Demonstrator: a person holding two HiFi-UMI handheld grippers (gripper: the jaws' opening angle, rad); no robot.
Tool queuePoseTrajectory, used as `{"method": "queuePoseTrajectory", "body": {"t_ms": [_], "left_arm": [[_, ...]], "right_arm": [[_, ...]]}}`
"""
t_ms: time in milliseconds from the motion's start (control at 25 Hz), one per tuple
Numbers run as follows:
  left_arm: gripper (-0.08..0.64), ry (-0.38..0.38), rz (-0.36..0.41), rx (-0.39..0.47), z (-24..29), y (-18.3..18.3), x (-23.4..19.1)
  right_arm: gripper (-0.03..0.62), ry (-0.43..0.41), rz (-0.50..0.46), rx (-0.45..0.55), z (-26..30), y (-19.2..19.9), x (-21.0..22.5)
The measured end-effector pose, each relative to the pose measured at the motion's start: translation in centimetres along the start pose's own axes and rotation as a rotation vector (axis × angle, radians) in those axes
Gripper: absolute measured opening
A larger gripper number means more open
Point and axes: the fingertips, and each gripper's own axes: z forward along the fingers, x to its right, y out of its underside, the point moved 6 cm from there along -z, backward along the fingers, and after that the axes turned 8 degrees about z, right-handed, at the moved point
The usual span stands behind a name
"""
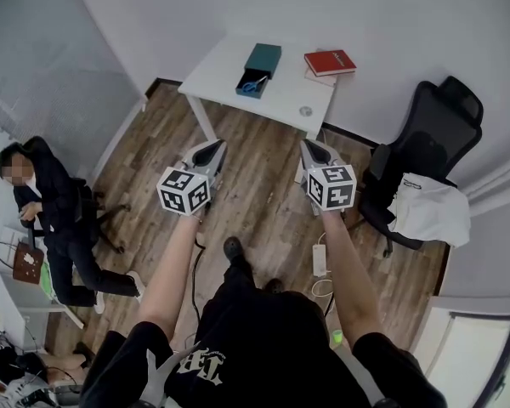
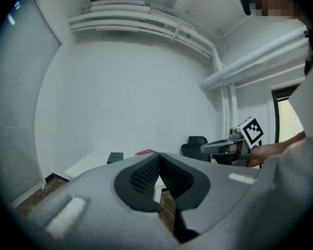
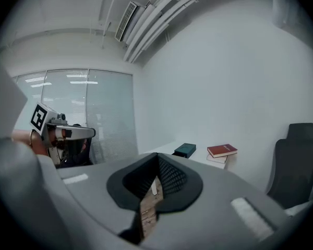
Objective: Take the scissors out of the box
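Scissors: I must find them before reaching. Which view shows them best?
The head view: it looks down on the blue-handled scissors lying in the open box. Both gripper views show only the box's side, no scissors.

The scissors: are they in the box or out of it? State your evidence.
In: the scissors, blue-handled, lie inside the open box on the table.

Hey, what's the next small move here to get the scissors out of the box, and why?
Probably step forward toward the table first. The left gripper and right gripper are both shut, empty and held over the floor, well short of the open box where the scissors lie, so nothing looks reachable yet.
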Motion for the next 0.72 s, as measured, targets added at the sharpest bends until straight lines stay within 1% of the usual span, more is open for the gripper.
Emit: {"method": "queuePoseTrajectory", "body": {"t_ms": [360, 720], "left_arm": [[0.002, 0.001, -0.019, -0.015, 1.4, 0.9, -4.3], [0.002, 0.001, -0.025, -0.024, 3.6, 1.1, -11.8]], "right_arm": [[0.005, 0.001, 0.001, -0.021, 4.9, -0.6, -0.6], [0.005, -0.01, -0.002, -0.028, 13.1, -2.6, -2.1]]}}
